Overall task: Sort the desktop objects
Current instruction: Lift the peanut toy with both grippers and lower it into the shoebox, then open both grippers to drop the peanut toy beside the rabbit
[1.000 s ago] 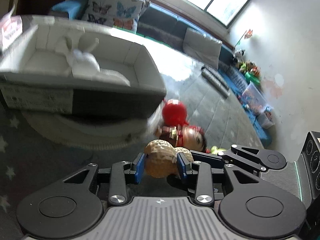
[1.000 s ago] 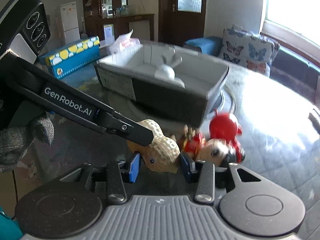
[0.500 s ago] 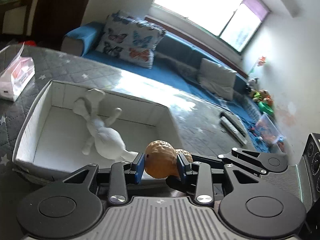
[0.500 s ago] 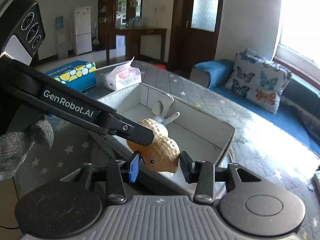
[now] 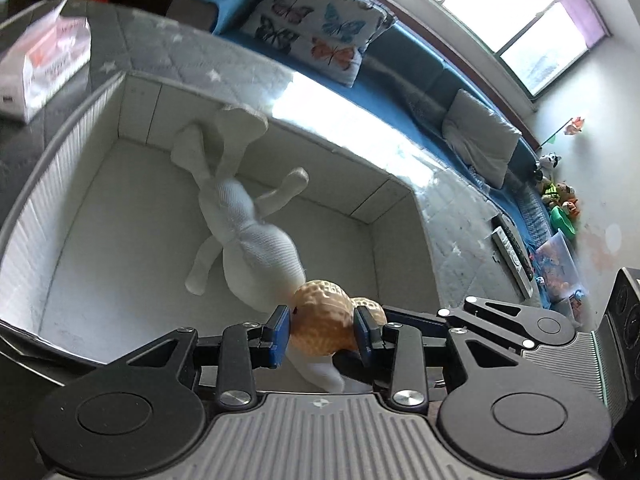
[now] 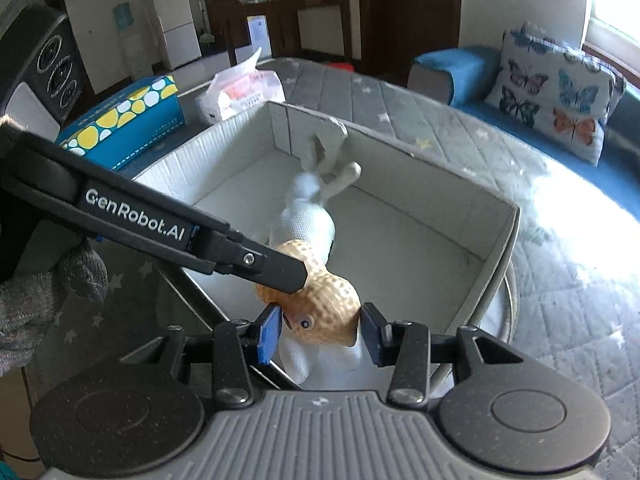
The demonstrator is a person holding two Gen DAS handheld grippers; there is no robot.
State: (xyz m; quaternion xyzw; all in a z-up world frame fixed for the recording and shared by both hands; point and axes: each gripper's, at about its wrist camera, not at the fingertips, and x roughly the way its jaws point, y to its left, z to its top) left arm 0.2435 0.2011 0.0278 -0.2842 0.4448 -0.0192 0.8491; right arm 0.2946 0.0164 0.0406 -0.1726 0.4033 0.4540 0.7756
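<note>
A tan peanut toy (image 5: 324, 320) with a small face (image 6: 316, 304) hangs over the near end of an open white-lined box (image 5: 60, 184). My left gripper (image 5: 320, 334) is shut on one lobe. My right gripper (image 6: 320, 334) is shut on the lobe with the face. In the right wrist view the left gripper's black finger (image 6: 276, 268) reaches in from the left onto the toy's far lobe. A white rabbit plush (image 5: 248, 232) lies inside the box (image 6: 496, 232), directly under the toy, ears (image 6: 324, 148) toward the far wall.
A tissue pack (image 6: 240, 88) and a blue box with yellow dots (image 6: 128, 120) sit beyond the box's left side. A remote (image 5: 514, 256) lies on the grey quilted surface to the right. A gloved hand (image 6: 40, 304) holds the left gripper. A butterfly pillow (image 5: 316, 28) rests on the sofa behind.
Both grippers rose from the table with the peanut toy and carried it over the box. The red doll that lay beside the toy is out of view.
</note>
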